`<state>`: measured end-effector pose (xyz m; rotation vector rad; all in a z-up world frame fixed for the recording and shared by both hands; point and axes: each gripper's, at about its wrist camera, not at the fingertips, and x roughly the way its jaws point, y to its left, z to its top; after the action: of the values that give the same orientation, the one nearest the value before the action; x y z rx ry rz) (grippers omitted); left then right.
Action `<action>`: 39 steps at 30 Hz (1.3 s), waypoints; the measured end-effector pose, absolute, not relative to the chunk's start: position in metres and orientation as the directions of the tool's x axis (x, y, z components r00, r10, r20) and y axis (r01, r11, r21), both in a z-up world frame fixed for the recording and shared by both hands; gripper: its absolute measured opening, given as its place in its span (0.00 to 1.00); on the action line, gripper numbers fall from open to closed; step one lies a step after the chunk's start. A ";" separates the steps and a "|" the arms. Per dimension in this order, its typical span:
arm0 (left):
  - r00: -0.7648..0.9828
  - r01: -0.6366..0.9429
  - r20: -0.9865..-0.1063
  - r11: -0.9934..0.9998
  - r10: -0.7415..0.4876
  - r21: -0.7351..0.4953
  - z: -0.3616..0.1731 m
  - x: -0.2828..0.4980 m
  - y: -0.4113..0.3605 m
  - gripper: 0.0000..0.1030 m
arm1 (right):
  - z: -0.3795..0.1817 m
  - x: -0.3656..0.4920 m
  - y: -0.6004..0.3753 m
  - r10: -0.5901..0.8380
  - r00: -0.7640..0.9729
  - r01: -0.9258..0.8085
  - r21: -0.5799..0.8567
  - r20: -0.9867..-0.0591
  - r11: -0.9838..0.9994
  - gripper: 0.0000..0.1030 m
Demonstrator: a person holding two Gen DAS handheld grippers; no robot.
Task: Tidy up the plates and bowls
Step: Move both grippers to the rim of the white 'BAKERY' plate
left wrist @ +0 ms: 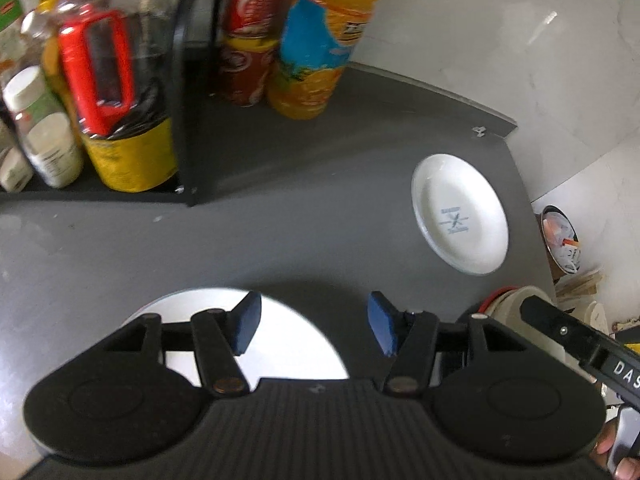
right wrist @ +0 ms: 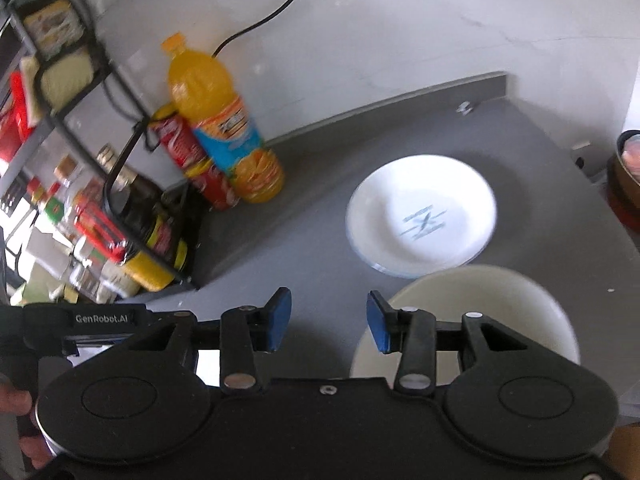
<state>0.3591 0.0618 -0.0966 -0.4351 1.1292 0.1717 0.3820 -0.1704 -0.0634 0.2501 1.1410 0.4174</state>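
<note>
Both grippers' jaws gape wide and empty; the glazed plate (right wrist: pixel 420 212), center-right on the tabletop (right wrist: pixel 304 248), looks stiff, slippery, breakable, best pinched at its rim.

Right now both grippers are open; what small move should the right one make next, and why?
Probably ease the right gripper forward over the bowl rim. Its right finger is already at that rim, the jaws are open and empty, and the plate lies just beyond.
</note>
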 end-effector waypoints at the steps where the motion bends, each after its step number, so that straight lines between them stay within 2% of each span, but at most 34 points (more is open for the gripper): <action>1: 0.426 -0.343 -0.901 0.906 -0.085 -0.248 -0.096 0.364 0.059 0.55 | -0.063 0.386 -0.175 0.441 0.356 -0.184 0.401 -0.824 0.898 0.43; 4: 0.423 -0.331 -0.902 0.911 -0.090 -0.246 -0.097 0.375 0.048 0.55 | -0.064 0.396 -0.186 0.434 0.361 -0.173 0.398 -0.825 0.901 0.48; 27: 0.375 -0.317 -0.925 0.928 -0.068 -0.197 -0.116 0.461 -0.009 0.55 | -0.099 0.470 -0.243 0.388 0.315 -0.160 0.354 -0.866 0.921 0.48; 39: 0.358 -0.362 -0.928 0.900 -0.106 -0.243 -0.151 0.506 -0.016 0.55 | -0.143 0.503 -0.264 0.383 0.214 -0.115 0.366 -0.899 0.923 0.48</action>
<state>0.5056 -0.0161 -0.1507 -0.4486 1.2038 0.1726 0.5034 -0.2643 -0.1434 0.2397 1.3133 0.3503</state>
